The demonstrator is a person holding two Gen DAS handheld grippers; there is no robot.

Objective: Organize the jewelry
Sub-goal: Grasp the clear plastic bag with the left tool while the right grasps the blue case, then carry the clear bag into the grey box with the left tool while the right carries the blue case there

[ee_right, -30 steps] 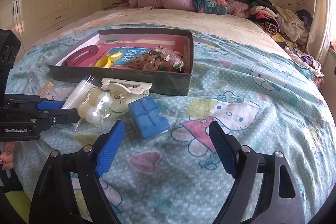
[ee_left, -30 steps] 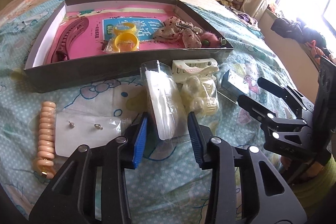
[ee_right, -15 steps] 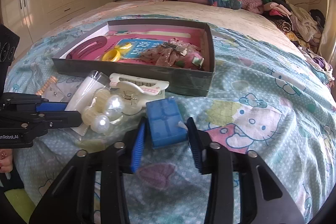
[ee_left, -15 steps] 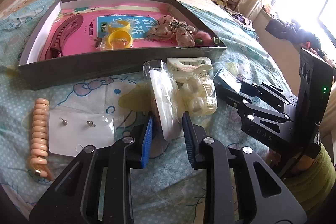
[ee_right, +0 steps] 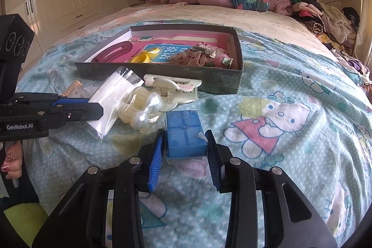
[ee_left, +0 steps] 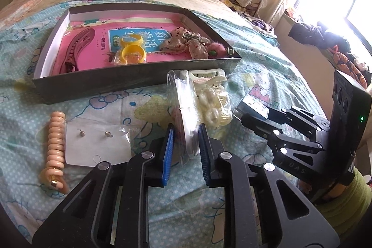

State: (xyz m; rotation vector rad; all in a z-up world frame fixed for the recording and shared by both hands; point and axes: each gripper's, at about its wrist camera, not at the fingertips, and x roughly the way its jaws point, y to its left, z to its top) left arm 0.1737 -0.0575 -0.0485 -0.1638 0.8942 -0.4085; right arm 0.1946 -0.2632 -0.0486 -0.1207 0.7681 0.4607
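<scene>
Some of the tidying is done; the box (ee_left: 139,83) on the bed (ee_right: 290,90) already holds a dark pink hair clip (ee_left: 78,50), two yellow rings (ee_left: 132,52) in a wrapper, and some bows and clips (ee_left: 186,44) at its right end.

More things lie on the bed in front of the box; you have two of them in hand now. Your left gripper (ee_left: 184,143) has closed its jaws on a clear bag (ee_left: 184,104) with something white inside; the blue pads press on its lower part, and the bag looks tipped up on its edge. Your right gripper (ee_right: 183,145) has just been closing its jaws on a small blue case (ee_right: 184,131); the pads touch both its sides, and it looks like it sits on the bed.

Left to put away: the white claw clip (ee_right: 172,90) just in front of the box, the pearly clip (ee_right: 141,108) beside the bag, the peach curly hair tie (ee_left: 54,145), and the card with two earrings (ee_left: 97,143) next to it.

So you look about halfway; I think both held things go in the box next.
</scene>
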